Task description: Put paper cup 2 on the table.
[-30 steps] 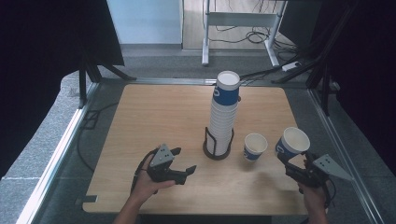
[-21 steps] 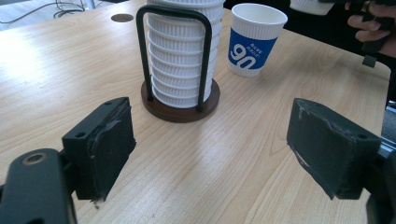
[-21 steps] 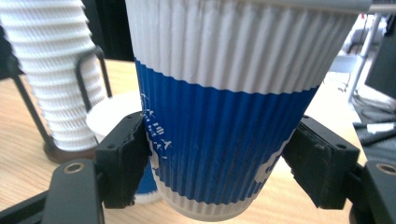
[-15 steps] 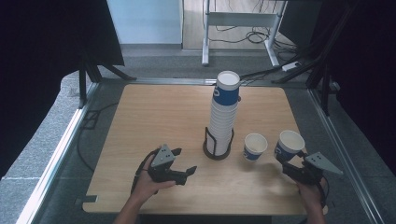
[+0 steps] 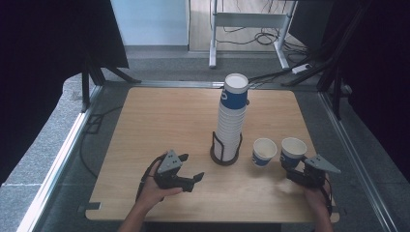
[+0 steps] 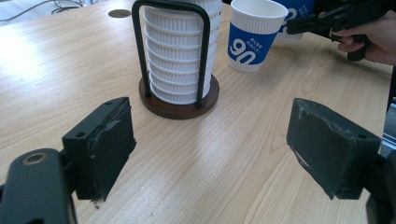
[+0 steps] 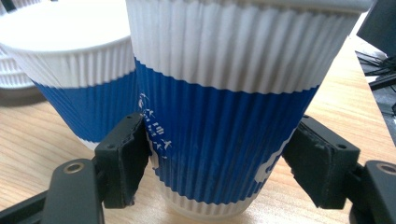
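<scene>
My right gripper has its jaws closed on the blue-and-white paper cup, one pad on each side of its ribbed wall, low on the blue band. A second ago I carried this cup higher and further right, clear of the table; now I have brought it down and a little left, and in the high view it stands just right of the other cup, upright, near the right edge of the table. In the right gripper view its base looks to be on the wood, though the very bottom is cut off, so I cannot be sure it bears its full weight yet. The two cups sit close, perhaps touching at the rims.

I read this as the set-down nearly finished: what is left is to open the jaws and back away without knocking the neighbour.

My left gripper hangs with its jaws parted and nothing between them, low over the near left part of the table, where it was a second ago. Ahead of it stands the tall stack of cups in its black wire holder, waiting for the next one to be drawn.
</scene>
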{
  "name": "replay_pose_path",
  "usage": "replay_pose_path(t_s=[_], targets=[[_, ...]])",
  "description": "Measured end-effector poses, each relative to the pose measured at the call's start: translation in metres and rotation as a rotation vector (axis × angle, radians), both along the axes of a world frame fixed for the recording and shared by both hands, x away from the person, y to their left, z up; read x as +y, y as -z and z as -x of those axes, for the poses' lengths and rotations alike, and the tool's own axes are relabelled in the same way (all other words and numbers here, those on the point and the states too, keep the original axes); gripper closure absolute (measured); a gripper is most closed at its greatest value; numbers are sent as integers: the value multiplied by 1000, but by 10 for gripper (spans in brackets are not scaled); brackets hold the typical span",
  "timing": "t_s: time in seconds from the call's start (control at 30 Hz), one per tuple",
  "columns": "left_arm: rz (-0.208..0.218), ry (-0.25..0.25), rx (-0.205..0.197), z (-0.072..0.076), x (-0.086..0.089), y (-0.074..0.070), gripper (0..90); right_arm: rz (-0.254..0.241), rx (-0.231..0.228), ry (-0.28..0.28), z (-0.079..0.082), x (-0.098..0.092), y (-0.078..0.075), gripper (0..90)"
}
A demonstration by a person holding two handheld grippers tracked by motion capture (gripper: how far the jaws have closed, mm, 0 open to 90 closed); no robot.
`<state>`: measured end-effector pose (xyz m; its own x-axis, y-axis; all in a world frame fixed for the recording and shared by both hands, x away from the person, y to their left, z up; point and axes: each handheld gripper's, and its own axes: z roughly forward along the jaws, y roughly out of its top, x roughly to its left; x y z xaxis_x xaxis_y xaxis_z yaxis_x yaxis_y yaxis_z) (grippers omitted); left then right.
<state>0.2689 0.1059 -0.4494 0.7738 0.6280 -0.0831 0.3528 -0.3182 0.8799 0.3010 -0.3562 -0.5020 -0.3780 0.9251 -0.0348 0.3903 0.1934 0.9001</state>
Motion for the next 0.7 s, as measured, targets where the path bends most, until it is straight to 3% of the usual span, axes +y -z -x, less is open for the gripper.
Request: replay_pose_path(t_s=[0.33,0.7], targets=[[-6,-1,0,0,0,1,154,71,46,4,-5,6,7,260],[-11,0,-2,0,0,1,155,78,76,13,-6,4,9,255]])
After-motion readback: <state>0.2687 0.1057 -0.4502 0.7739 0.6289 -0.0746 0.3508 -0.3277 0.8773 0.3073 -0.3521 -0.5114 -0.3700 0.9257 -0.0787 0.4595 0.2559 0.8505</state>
